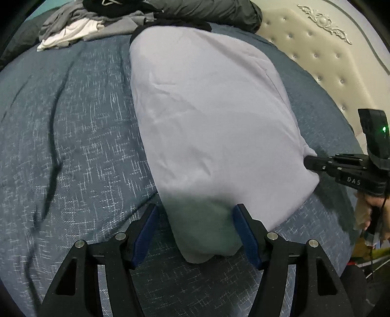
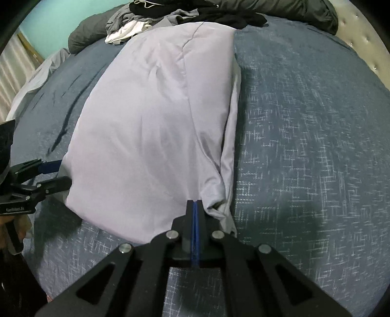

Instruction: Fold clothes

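Your lavender garment [image 1: 207,117] lies lengthwise on the blue bedspread [image 1: 73,126], already narrowed into a long strip, with a sleeve tucked along its right edge in the right wrist view. Your left gripper [image 1: 195,234] has its jaws spread wide, straddling the near-left corner of the hem without pinching it. Your right gripper [image 2: 194,214] has its jaws pressed together at the near-right corner; they sit at the cloth edge, and I judge they hold a thin bit of hem, though the overlap is too small to be sure. Risk one: if you lift with only the right side held, the strip will skew and the tucked sleeve can slide out. Risk two: closing the left jaws on the top layer alone would peel the fold open. Risk three: the fabric looks slick and thin, so a shallow bite may slip mid-lift. The pile of unsorted clothes [image 1: 97,22] touches the far end; carrying the hem too far forward could snag it.
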The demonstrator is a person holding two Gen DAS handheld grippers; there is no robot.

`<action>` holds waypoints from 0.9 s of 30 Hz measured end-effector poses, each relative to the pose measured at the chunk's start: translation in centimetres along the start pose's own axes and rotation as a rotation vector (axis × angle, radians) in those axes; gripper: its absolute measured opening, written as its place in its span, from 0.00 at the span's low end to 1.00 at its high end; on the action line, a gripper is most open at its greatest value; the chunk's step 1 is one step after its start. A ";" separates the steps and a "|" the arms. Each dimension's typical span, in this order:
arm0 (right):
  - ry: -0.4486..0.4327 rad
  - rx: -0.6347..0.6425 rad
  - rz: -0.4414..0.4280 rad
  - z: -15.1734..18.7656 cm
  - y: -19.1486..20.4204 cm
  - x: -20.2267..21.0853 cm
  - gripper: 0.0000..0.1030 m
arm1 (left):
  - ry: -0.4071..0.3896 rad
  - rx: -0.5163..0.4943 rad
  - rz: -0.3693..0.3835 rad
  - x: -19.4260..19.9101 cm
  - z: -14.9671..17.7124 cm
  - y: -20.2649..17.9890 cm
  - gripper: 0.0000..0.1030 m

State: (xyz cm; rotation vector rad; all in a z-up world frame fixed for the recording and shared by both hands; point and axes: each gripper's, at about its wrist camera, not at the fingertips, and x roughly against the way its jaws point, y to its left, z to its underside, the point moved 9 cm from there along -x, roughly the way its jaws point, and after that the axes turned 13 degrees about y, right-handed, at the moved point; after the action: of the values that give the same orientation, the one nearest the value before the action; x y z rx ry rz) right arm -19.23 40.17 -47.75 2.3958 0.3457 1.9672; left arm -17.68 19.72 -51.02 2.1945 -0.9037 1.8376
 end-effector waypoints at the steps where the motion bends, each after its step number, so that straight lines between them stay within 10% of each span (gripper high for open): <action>1: 0.002 -0.002 0.000 0.0 0.0 -0.1 0.00 | -0.008 -0.003 -0.003 0.5 -0.1 0.0 0.66; 18: -0.144 0.009 -0.045 -13.2 1.0 4.3 0.01 | -0.084 -0.042 -0.021 1.5 -4.7 -0.8 0.65; 27: 0.034 0.022 0.079 -17.8 -0.9 -3.2 0.00 | -0.074 -0.054 0.008 -0.1 -4.3 -0.7 0.66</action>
State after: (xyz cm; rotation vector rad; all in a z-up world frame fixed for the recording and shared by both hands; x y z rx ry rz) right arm -37.25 38.23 -47.37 2.4283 0.2798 2.0498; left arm -20.94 22.31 -49.91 2.2432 -0.9654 1.7242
